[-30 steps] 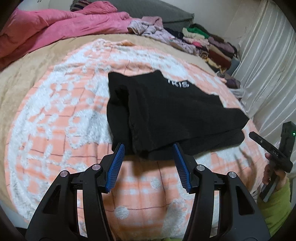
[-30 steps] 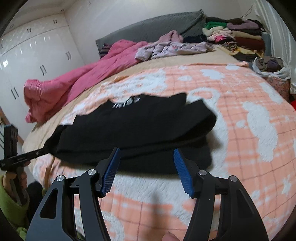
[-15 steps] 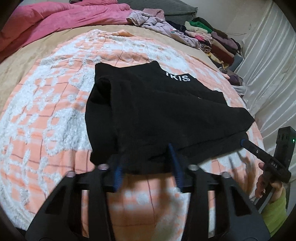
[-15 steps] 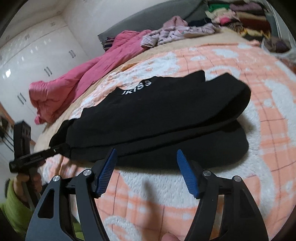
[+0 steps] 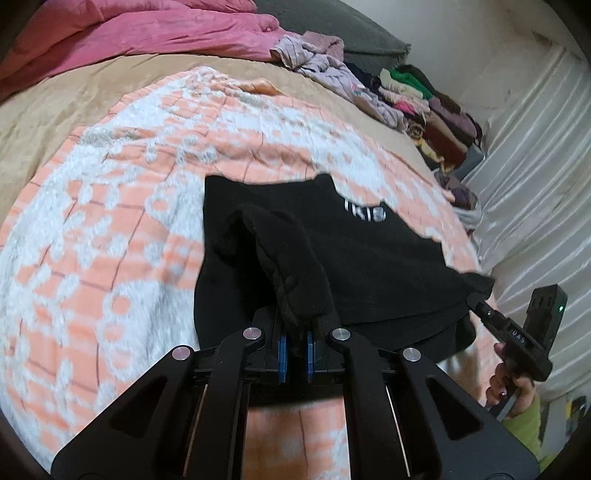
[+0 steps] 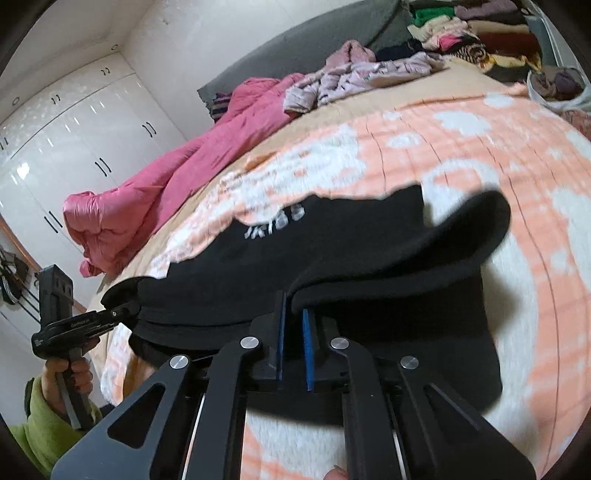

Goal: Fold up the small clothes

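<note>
A small black garment (image 5: 369, 266) with white lettering lies half folded on the orange and white blanket (image 5: 110, 236). My left gripper (image 5: 294, 338) is shut on a bunched fold at its near edge, the cloth rising in a ridge from the blue pads. In the right wrist view the same black garment (image 6: 332, 258) fills the middle, and my right gripper (image 6: 293, 326) is shut on its near hem, which lifts off the blanket (image 6: 535, 221). Each gripper appears at the garment's far corner in the other's view: right gripper (image 5: 480, 304), left gripper (image 6: 135, 308).
A pink quilt (image 5: 147, 33) and a grey pillow (image 5: 362, 37) lie at the head of the bed. Loose lilac clothes (image 6: 369, 74) and a stack of folded clothes (image 5: 443, 114) sit at the far side. White wardrobe doors (image 6: 74, 147) stand to the left, a curtain (image 5: 535, 184) to the right.
Both grippers moved forward onto the garment's near edge and went from open to shut on it. The pinched cloth has lifted off the blanket.
</note>
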{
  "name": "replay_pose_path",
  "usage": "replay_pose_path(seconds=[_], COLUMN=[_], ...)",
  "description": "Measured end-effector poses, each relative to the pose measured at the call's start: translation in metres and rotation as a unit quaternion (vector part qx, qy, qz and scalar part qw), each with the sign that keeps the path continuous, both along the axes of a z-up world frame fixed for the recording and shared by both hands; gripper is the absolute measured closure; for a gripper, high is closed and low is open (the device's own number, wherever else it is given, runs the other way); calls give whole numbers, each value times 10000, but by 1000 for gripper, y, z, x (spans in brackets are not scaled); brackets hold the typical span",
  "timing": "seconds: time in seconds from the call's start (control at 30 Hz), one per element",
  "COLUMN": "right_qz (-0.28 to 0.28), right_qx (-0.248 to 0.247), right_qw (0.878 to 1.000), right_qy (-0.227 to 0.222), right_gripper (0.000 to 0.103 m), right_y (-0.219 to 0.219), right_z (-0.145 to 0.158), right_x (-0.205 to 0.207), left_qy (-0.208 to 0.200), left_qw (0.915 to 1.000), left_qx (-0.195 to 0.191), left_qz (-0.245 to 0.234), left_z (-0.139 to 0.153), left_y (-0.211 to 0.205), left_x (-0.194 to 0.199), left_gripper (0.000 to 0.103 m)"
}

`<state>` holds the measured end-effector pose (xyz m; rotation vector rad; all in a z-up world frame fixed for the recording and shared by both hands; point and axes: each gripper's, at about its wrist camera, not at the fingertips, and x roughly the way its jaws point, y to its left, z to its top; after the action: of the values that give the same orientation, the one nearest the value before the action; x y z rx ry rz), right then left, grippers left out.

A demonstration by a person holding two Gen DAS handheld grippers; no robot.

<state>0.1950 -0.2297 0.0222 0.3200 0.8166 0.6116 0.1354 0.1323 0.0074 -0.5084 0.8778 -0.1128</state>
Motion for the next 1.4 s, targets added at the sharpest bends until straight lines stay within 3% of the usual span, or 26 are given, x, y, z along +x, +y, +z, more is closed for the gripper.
replay_pose_path(seconds=[0.4, 0.53, 0.57, 0.67, 0.7, 0.97, 1.17, 1.4], right_qz=[-172, -353, -381, -551, -575, -786, -1172, -1447], right_qx=[-146, -232, -233, -312, -305, -536, -1059, -1307], right_qw=[9997, 9991, 9990, 9980, 9978, 9952, 9874, 9808], right_qy=[-123, -24, -2, -67, -96, -233, -100, 50], right_gripper=[96, 93, 90, 64, 59, 51, 44, 31], right_y=[24, 27, 27, 26, 26, 10, -10, -27], right_z=[15, 14, 13, 14, 14, 9, -9, -19], right_x=[60, 83, 87, 95, 96, 78, 68, 75], left_qy=[59, 26, 15, -36, -59, -45, 228, 458], left_qw=[9992, 9977, 9972, 9959, 9956, 9917, 9948, 9972], left_qx=[-252, -352, -376, -421, -407, -445, -384, 272], left_qz=[313, 584, 642, 795, 841, 1202, 917, 528], left_z=[6, 11, 12, 17, 18, 7, -10, -28], left_y=[21, 34, 38, 51, 55, 80, 74, 41], left_x=[47, 56, 57, 58, 57, 43, 44, 53], left_gripper=[99, 81, 76, 75, 75, 73, 73, 68])
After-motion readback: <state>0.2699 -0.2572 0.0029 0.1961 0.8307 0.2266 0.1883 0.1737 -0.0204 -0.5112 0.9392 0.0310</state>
